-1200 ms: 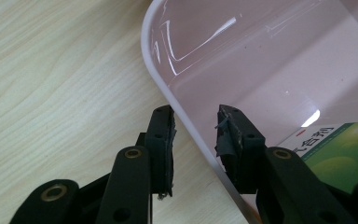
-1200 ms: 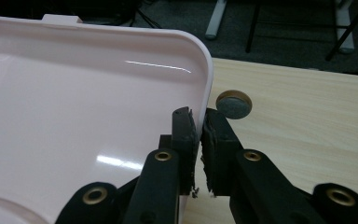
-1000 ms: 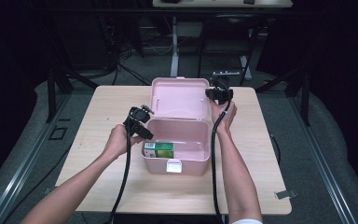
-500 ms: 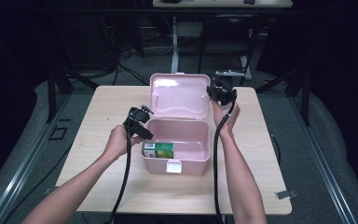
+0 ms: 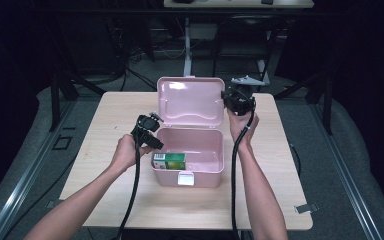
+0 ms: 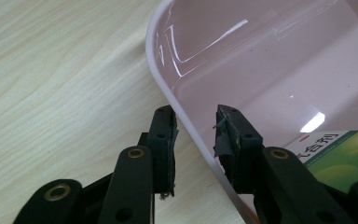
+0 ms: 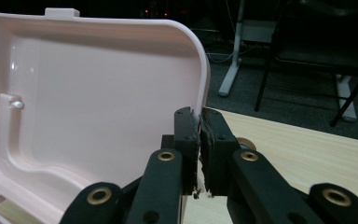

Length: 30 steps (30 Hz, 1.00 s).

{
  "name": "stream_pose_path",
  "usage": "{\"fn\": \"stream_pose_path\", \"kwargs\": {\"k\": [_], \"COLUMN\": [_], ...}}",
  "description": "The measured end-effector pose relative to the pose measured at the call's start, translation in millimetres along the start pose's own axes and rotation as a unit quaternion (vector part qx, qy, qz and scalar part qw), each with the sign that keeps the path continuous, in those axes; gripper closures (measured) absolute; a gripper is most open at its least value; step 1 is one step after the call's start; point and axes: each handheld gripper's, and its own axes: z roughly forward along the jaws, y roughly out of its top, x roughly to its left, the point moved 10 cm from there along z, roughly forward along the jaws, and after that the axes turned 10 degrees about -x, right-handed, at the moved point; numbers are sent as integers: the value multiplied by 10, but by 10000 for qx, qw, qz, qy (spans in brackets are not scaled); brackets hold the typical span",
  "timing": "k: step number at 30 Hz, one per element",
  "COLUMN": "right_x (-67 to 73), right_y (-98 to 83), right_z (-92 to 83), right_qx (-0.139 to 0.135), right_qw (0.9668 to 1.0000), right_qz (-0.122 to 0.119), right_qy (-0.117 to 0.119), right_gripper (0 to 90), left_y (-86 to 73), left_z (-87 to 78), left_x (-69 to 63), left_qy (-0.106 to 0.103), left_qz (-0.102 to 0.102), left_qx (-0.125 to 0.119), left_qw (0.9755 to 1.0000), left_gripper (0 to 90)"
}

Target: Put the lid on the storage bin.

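A pink plastic box (image 5: 215,150) stands in the middle of the wooden table (image 5: 290,165), its lid (image 5: 190,102) raised almost upright at the back. A green carton (image 5: 170,160) lies inside at the front left, and its corner (image 6: 340,154) shows in the left gripper view. My left gripper (image 5: 152,142) straddles the box's left wall; in its own view the gripper (image 6: 195,130) is shut on the rim (image 6: 168,88), one jaw outside and one inside. My right gripper (image 5: 228,102) is at the lid's right edge; its jaws (image 7: 199,126) are shut on that edge of the lid (image 7: 98,93).
Bare tabletop lies on both sides of the box and in front of it. A small grey clip (image 5: 305,207) sits at the table's front right edge. Beyond the far edge are dark desk legs and cables (image 5: 187,50) on the floor.
The lid has swung from leaning back to nearly upright. My right gripper rose and moved with the lid's edge. The left gripper stayed on the box's wall.
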Motion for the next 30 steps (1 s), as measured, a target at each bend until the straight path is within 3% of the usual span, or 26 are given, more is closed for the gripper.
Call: {"fn": "stream_pose_path", "kwargs": {"k": [14,30], "right_x": [87,136], "right_y": [62,4], "right_z": [-285,-587], "right_qx": [-334,-624], "right_qw": [9989,9968], "right_qz": [-196,-305], "right_qy": [273,389], "right_gripper": [858,862], "left_y": [4,-1], "left_z": [-8,-40], "left_x": [-7,-44], "left_qy": [18,-78], "left_qz": [-24,-46], "left_qx": [-52,-236], "left_qw": [10000,9997], "left_gripper": [689,680]}}
